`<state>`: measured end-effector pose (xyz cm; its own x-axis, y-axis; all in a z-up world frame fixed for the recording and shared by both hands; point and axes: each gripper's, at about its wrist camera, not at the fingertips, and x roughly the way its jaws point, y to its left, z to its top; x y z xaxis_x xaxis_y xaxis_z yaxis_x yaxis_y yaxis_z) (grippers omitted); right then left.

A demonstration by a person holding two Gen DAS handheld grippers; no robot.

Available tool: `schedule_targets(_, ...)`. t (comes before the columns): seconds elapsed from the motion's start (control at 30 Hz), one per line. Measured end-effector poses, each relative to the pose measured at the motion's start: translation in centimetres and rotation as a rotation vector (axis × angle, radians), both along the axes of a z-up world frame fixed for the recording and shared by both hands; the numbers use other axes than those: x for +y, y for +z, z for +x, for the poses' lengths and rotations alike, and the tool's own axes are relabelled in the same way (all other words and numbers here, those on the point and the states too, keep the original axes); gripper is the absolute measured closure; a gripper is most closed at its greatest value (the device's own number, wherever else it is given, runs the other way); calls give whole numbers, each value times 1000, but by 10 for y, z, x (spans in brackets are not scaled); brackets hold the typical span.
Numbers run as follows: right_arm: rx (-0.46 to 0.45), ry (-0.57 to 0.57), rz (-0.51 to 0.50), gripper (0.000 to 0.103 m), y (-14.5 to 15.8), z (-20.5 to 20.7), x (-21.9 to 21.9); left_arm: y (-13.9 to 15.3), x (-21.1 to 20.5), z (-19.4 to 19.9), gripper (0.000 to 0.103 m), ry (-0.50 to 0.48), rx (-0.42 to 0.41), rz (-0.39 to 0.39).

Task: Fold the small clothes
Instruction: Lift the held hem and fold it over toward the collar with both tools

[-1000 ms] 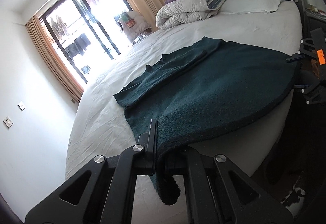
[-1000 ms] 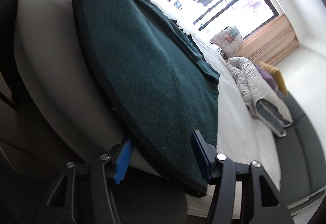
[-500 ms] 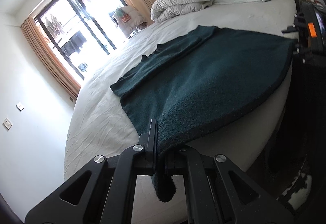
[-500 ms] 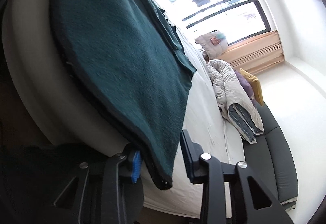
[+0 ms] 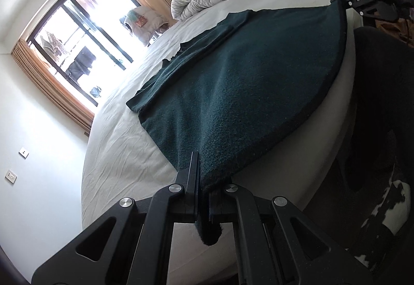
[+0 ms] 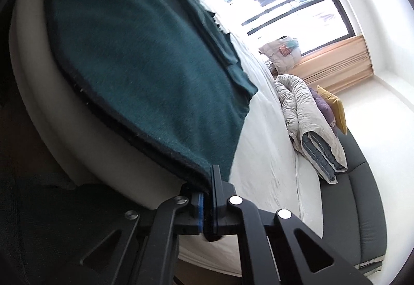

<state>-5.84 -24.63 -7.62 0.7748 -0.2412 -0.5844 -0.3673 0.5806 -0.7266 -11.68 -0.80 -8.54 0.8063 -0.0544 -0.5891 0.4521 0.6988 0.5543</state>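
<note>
Now a nubby dark-green knit garment (image 5: 248, 83) is spread flat on the white bed (image 5: 124, 153), each near hem corner clamped by the left gripper (image 5: 204, 197) and just-closed right gripper (image 6: 208, 197); its far sleeves are partly hidden.

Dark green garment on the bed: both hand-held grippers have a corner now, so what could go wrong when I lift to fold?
1. The right hand-held gripper pinches only the very corner of the dark green garment; it may slip out on the lift.
2. The hem lies along the edge of the bed; a dropped corner could slide off.
3. A sleeve is folded across the far part; a quick lift might shake it loose.
</note>
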Motion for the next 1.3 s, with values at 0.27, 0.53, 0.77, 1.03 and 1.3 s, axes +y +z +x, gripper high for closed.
schedule_targets(0.27,-45,-19,131,100,44,50,-4,29,17,33,100,58,-17,-99)
schedule_targets(0.53,-89,-12,186,100,73,120,2,62,24,84,100,110,-74,-147)
schedule_targets(0.77,-38,-11,187,100,65,190,7,75,31,160,100,151,-64,-150)
schedule_targets(1.03,30,-43,204,100,47,266,2,74,33,268,100,158,-3,-133)
schedule_targets(1.3,87,-37,174,99,31,339,6,59,36,367,100,190,62,-120)
